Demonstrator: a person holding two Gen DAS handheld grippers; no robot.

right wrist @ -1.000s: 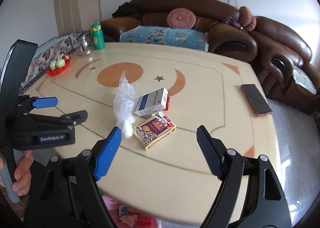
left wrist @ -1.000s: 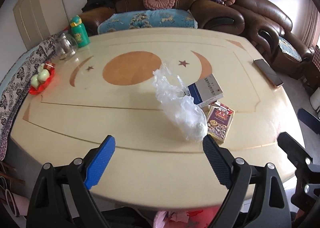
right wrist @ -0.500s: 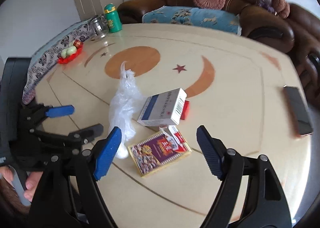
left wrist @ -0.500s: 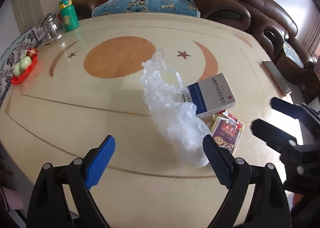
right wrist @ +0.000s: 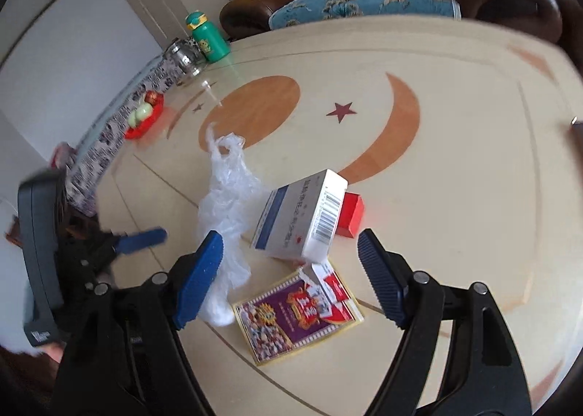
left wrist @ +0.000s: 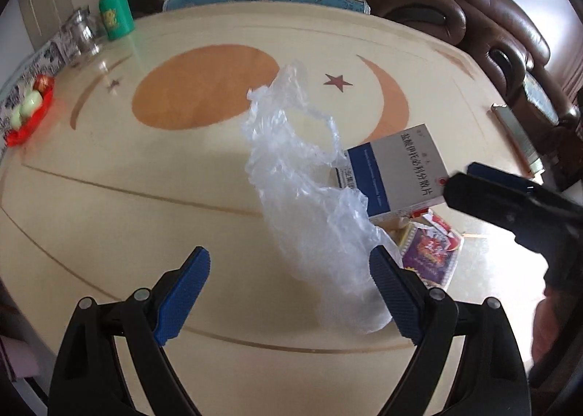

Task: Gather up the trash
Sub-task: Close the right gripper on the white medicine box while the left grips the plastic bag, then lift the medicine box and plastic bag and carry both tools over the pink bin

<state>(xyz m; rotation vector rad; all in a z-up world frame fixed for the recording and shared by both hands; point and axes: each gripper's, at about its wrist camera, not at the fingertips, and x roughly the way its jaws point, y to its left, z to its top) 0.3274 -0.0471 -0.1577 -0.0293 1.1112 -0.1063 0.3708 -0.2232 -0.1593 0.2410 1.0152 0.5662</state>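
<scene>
Left wrist view: both the left gripper [left wrist: 289,290] and right gripper [right wrist: 291,266] hang released above the table [left wrist: 109,219]. Plastic bag [left wrist: 313,212], white box [right wrist: 302,215] and flat packet [right wrist: 297,314] lie uncollected near centre.

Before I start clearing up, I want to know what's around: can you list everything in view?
plastic bag: 1, clear, crumpled mid-table
medicine box: 1, white and blue, beside the bag
small box: 1, red, behind the medicine box
flat packet: 1, purple and red, torn open, nearest
bottle: 1, green, far left corner
glass jar: 1, clear, beside the bottle
tray: 1, red, left edge, holding fruit
phone: 1, dark, right edge
table: 1, cream
sofa: brown, behind
left gripper: open, empty
right gripper: open, empty
</scene>
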